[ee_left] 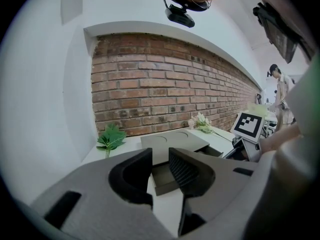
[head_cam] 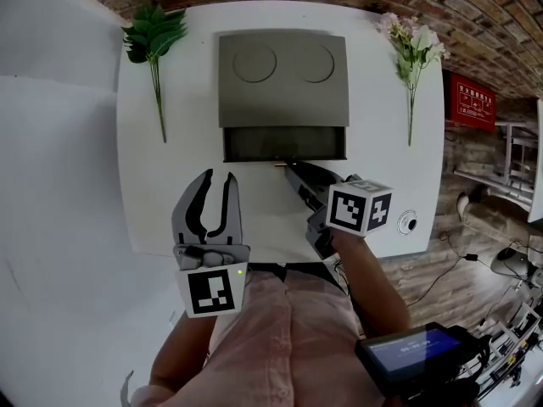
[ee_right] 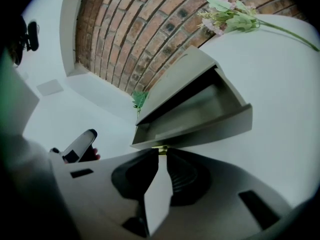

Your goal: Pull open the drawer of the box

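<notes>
**Right jaws on the knob, drawer standing open**

Nearest in the head view, the left gripper (head_cam: 217, 181) hangs above the front of the white tabletop (head_cam: 161, 210), well short of the box. Its own view shows the left gripper (ee_left: 160, 156) with jaws spread and nothing pinched. Through the gap only the far-off drawer (ee_left: 161, 181) can be seen.

Just beyond, the right gripper (head_cam: 290, 168) reaches in at a slant to the drawer front. The head view gives little more than a speck of brass there. The right gripper view settles it: the right gripper (ee_right: 160, 154) has its jaws drawn close, the tips pinching the small brass knob (ee_right: 160, 148) at the middle of the drawer front (ee_right: 210, 129).

The drawer (head_cam: 284, 142) is slid out towards the person from the grey box (head_cam: 282, 79), which sits mid-tabletop. Only the head view shows the two round recesses in the box's lid.

A green leaf sprig (head_cam: 153, 41) lies to the box's left and a pale flower sprig (head_cam: 413, 49) to its right. Behind them the left gripper view shows the brick wall (ee_left: 165, 94) full on, and a person (ee_left: 280, 91) standing far off at the right. The head view catches only the wall's edge.
</notes>
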The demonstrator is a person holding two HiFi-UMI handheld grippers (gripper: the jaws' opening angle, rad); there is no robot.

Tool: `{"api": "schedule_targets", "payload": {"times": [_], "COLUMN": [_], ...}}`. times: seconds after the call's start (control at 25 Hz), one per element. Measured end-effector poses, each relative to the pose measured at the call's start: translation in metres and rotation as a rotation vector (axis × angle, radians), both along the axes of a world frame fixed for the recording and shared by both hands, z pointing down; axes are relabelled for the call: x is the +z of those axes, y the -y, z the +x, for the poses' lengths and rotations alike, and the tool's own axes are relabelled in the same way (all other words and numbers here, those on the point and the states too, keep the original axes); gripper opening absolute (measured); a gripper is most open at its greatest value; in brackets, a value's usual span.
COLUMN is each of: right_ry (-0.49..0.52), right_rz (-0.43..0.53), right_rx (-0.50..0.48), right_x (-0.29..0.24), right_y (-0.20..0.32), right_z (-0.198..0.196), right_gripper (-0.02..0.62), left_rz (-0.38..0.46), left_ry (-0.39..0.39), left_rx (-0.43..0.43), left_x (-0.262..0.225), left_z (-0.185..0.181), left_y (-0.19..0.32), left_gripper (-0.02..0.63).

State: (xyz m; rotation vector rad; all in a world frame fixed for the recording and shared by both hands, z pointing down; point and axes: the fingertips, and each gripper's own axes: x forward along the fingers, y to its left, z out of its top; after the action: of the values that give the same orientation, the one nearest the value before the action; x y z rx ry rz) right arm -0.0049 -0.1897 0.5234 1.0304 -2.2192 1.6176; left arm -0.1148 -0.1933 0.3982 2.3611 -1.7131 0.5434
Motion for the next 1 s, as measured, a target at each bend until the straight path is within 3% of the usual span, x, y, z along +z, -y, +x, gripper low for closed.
{"api": "schedule_targets", "payload": {"times": [1.0], "right_ry": [0.012], "right_rz": [-0.015], "right_rx": [-0.031], "right_x": [0.005], "right_y": [-0.033], "right_z": [-0.001], "right_gripper": [0.058], "left_rz": [0.017], "left_ry": [0.009], "left_rx": [-0.036], "left_x": [-0.010], "left_z": [0.000], "left_y": [-0.030], "left_gripper": [0.107]}}
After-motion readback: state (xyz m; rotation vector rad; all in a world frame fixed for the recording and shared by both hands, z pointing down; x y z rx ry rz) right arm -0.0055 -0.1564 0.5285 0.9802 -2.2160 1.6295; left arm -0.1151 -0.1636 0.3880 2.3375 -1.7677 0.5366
